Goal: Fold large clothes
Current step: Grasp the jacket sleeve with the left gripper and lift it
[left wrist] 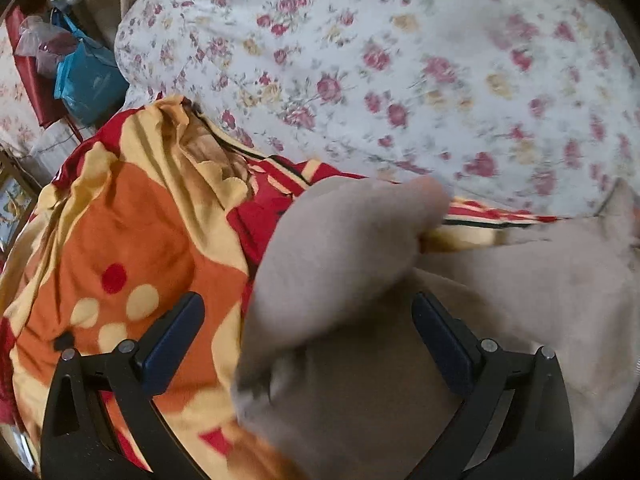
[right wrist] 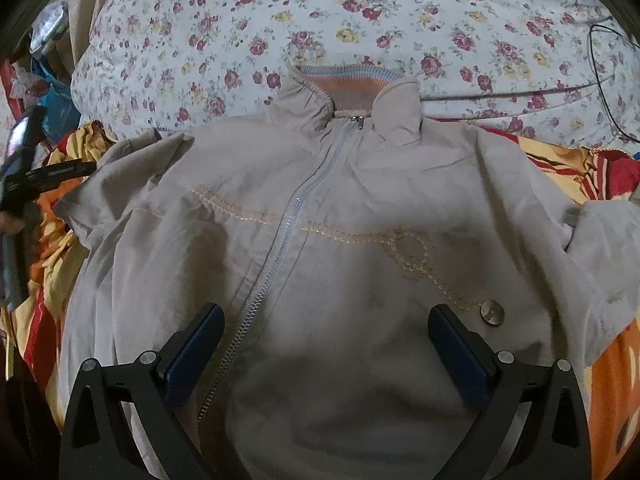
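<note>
The right gripper [right wrist: 326,350] is hovering w/ jaws spread wide and nothing between them, looking straight down the front of the beige jacket [right wrist: 320,240]. The left gripper [left wrist: 308,338] is also standing released, jaws wide apart, over a bunched beige sleeve [left wrist: 340,248] at the garment's left edge; the sleeve is lying blurred in front of the fingers, not pinched. Going big to small: the floral bedsheet [right wrist: 360,20] is filling the far half of both views; the orange-red patterned blanket [left wrist: 132,232] is lying under the jacket and showing at both sides; the jacket is lying face-up, zipped, roughly flat, collar [right wrist: 348,88] pointing away, sleeves rumpled at each side; the zipper [right wrist: 288,232] is running diagonally down the front; a small metal snap button [right wrist: 491,312] is sitting just beside the right gripper's right finger. Judging by this, the step in hand is approx. the start of folding, w/ the garment spread but nothing folded yet. Next move probably calls for closing on a sleeve or side edge and carrying it across the chest, keeping the front smooth.
</note>
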Action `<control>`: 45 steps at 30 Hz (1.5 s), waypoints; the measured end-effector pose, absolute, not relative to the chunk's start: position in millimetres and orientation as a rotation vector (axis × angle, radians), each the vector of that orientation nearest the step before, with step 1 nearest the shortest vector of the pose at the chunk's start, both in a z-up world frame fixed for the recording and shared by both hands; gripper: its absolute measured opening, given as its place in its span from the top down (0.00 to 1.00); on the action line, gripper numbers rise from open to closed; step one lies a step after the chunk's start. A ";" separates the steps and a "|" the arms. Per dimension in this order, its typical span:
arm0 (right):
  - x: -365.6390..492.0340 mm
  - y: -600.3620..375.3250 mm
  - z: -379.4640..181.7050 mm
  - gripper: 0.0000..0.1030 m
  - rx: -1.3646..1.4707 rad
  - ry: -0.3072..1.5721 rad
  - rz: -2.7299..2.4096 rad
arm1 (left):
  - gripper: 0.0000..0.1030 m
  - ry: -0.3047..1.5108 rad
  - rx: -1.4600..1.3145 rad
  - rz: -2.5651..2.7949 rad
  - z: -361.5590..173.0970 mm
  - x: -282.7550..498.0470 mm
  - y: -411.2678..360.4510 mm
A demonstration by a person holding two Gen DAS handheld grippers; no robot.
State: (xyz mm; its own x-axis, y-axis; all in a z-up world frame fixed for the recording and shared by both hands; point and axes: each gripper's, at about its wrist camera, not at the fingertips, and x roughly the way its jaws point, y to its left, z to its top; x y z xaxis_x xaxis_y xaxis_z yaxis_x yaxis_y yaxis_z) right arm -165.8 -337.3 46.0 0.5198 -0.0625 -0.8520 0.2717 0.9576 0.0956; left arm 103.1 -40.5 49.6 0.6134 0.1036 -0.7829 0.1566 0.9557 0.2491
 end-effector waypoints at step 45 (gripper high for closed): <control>-199.7 -390.7 103.6 0.01 0.355 0.807 -0.166 | 0.18 0.916 0.111 -0.652 109.0 -76.6 -125.3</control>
State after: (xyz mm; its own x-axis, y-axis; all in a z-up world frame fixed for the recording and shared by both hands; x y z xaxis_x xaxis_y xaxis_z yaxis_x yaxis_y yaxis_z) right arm -199.7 -390.7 103.6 0.6829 -0.0106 -0.7304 0.2781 0.9284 0.2465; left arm -76.6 -125.3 109.0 0.4324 -0.4767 -0.7653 0.5677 0.8034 -0.1797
